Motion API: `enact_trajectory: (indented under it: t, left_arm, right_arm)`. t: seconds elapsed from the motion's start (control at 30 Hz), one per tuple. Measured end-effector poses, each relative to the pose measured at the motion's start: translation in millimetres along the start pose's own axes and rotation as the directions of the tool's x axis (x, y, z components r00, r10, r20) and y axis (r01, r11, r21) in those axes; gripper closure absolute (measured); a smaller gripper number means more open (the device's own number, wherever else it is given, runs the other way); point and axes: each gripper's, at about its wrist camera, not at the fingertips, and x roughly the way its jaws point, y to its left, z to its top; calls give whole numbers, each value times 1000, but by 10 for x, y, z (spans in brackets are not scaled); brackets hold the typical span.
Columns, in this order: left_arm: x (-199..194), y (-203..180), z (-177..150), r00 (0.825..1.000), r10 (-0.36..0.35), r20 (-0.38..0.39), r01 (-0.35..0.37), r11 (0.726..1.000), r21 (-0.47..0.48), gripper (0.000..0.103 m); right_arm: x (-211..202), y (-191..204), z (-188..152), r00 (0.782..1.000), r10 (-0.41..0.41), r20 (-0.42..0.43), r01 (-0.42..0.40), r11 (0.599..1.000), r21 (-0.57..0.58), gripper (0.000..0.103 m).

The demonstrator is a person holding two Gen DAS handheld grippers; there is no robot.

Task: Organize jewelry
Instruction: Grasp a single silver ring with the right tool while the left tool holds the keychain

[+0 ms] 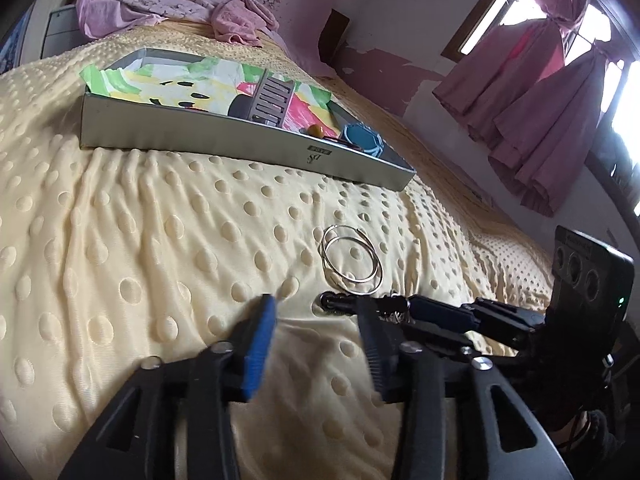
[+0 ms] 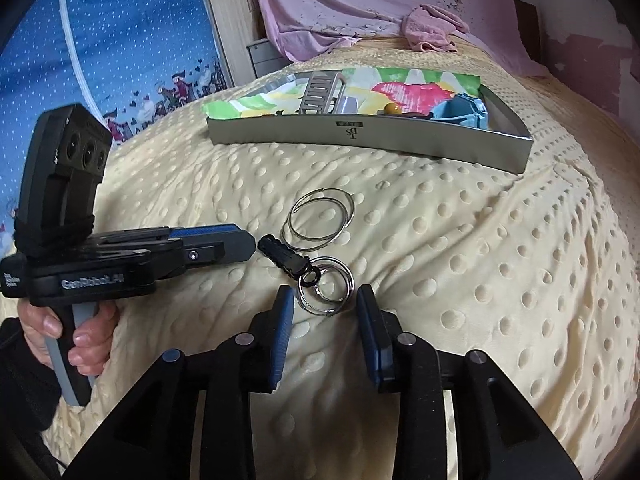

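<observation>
Your right gripper (image 2: 324,316), fingers parted and empty, flanks steel key rings (image 2: 326,284) with a ribbed black fob (image 2: 282,258). Your left gripper (image 1: 316,320) gapes empty near thin wire hoops (image 1: 350,258) on the dimpled yellow bedspread (image 1: 140,240). A flat grey box (image 2: 400,138) lies farther off.

Open blanket (image 2: 460,260) lies right of the hoop pair (image 2: 318,218) and key rings (image 2: 326,284), up to the box (image 2: 360,136) wall. Left approach blocked: left gripper (image 2: 240,242) lies flat, tips near the black fob (image 2: 282,260). Right gripper (image 2: 324,312), jaws apart, flanks the key rings.
</observation>
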Motion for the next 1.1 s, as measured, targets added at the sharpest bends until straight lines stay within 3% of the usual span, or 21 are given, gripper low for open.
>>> enact_trajectory:
  t: [0.4, 0.53, 0.83, 1.1]
  left_arm:
    - [33, -89, 7, 1000, -11, -18, 11, 1000, 29, 57]
    - [33, -170, 8, 1000, -18, -13, 19, 997, 72, 49]
    - [188, -384, 29, 998, 35, -52, -25, 982, 185, 48]
    - [229, -325, 52, 998, 24, -58, -16, 989, 145, 76]
  right_arm:
    - [-124, -63, -22, 999, -38, 22, 38, 999, -10, 79]
    - [-222, -166, -43, 998, -40, 44, 39, 999, 16, 79]
    - [-239, -336, -62, 998, -36, 59, 31, 996, 78, 79]
    - [-206, -350, -66, 998, -33, 55, 27, 995, 91, 79]
